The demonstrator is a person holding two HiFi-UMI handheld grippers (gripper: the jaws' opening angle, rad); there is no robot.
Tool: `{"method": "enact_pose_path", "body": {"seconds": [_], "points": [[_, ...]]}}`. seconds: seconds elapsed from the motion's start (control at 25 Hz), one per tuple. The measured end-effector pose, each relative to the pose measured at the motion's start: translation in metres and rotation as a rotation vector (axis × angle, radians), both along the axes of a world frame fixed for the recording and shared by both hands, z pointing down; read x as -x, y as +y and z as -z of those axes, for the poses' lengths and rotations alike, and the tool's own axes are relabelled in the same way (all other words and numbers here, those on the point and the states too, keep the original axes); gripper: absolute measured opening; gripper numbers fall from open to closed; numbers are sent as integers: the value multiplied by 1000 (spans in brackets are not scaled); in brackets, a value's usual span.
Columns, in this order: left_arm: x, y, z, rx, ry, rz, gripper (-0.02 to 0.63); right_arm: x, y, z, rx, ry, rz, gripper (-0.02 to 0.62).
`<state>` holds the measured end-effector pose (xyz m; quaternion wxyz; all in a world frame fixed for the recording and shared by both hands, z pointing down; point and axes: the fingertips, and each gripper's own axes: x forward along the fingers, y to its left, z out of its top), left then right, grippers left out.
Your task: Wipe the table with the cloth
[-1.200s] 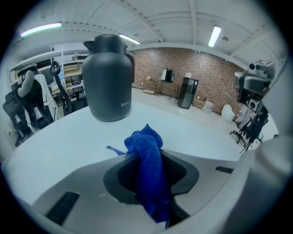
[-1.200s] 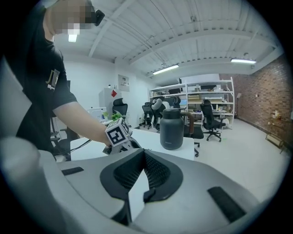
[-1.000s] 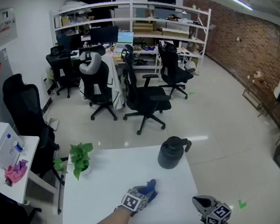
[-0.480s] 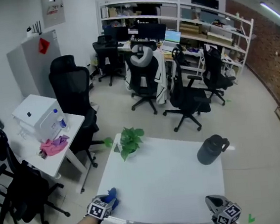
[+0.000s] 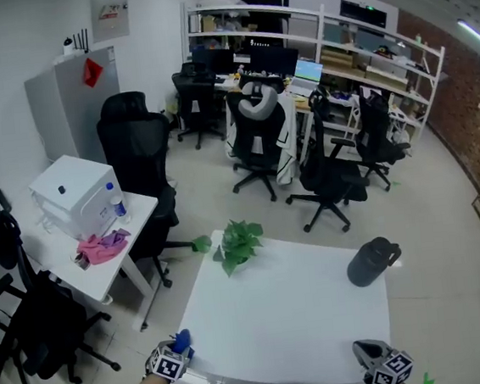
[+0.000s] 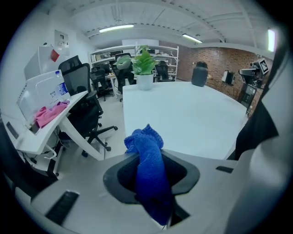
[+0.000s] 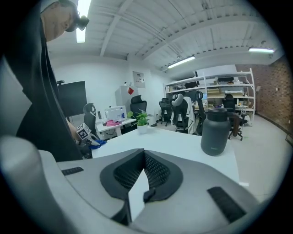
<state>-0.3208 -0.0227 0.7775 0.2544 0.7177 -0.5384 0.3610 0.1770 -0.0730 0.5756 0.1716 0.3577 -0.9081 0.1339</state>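
The white table [image 5: 286, 310] fills the lower middle of the head view. My left gripper [image 5: 174, 356] hangs at the table's near left corner, shut on a blue cloth [image 5: 182, 341]. In the left gripper view the cloth [image 6: 149, 173] stands bunched up between the jaws, with the tabletop [image 6: 192, 119] stretching ahead. The jaws have just eased open slightly, and the cloth is still pinched. My right gripper [image 5: 379, 364] is at the table's near right corner. In the right gripper view its jaws meet with nothing between them, and the left gripper [image 7: 86, 135] shows far off at the left.
A potted plant [image 5: 239, 245] stands at the table's far left edge and a dark jug [image 5: 369, 264] at its far right. Left of the table is a side desk [image 5: 131, 208] with a white box, a bottle and a pink rag [image 5: 100, 244]. Office chairs [image 5: 138, 155] stand beyond.
My left gripper has carried the blue cloth leftwards from the table's front middle to its near left corner. The head view has swung left. The right gripper stays at the near right corner.
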Motion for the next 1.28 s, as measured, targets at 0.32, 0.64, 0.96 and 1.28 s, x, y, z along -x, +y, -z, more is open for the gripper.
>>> {"method": "enact_pose_path", "body": {"seconds": [0.32,0.64,0.96,1.28], "points": [[-1,-1,0,66,45,-26,139,-4,1,8,-13,-10,-24,12],[-1,-30,64,-106,183,29,284,0,-4,16,-44,-47,-18,12],[-83,-70,222,-524,568,-94,0,3,-14,35,-89,-134,-30,12],[-188,-69,224,-479,700,-283,0,21,-12,52,-68,-290,-17,9]]}}
